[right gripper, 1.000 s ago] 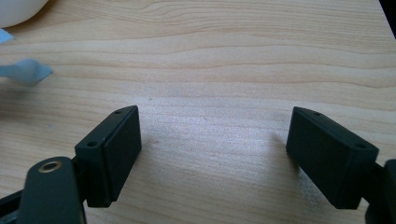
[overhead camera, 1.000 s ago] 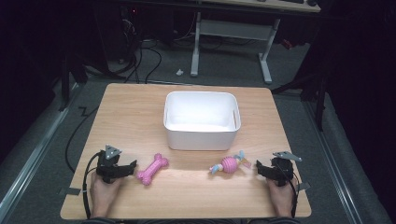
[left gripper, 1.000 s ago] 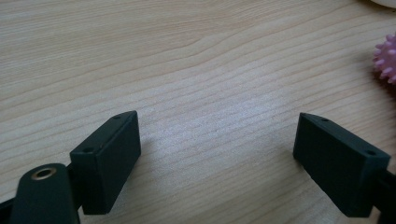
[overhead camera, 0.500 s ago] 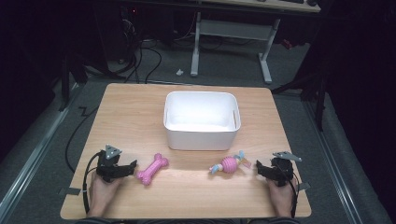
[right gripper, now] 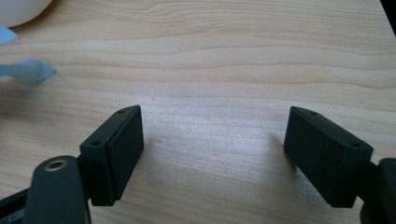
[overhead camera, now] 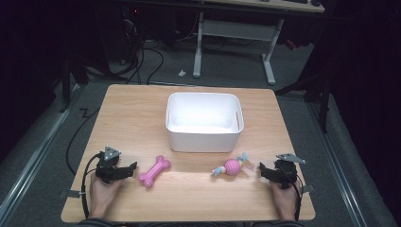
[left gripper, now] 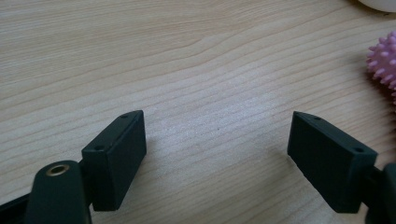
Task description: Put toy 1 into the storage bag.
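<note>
A pink bone-shaped toy [overhead camera: 154, 171] lies on the wooden table [overhead camera: 132, 113], just right of my left gripper [overhead camera: 129, 168]. That gripper rests on the table, open and holding nothing, in a hand at the front left. In the left gripper view my left gripper [left gripper: 217, 121] has its jaws wide apart over bare wood, and the toy's spiky pink end [left gripper: 384, 63] shows at the right edge. A pink spiky ball with coloured tails [overhead camera: 231, 166] lies left of my right gripper [overhead camera: 263, 171], which is also open. In the right gripper view my right gripper [right gripper: 212, 112] spans bare wood, with a blue tail [right gripper: 28, 70] at the left.
A white rectangular bin [overhead camera: 201, 139] stands in the middle of the table, behind both toys, and looks empty. Its edge shows in the left gripper view [left gripper: 378, 3] and the right gripper view [right gripper: 18, 9]. Cables and desk legs lie on the floor beyond the table.
</note>
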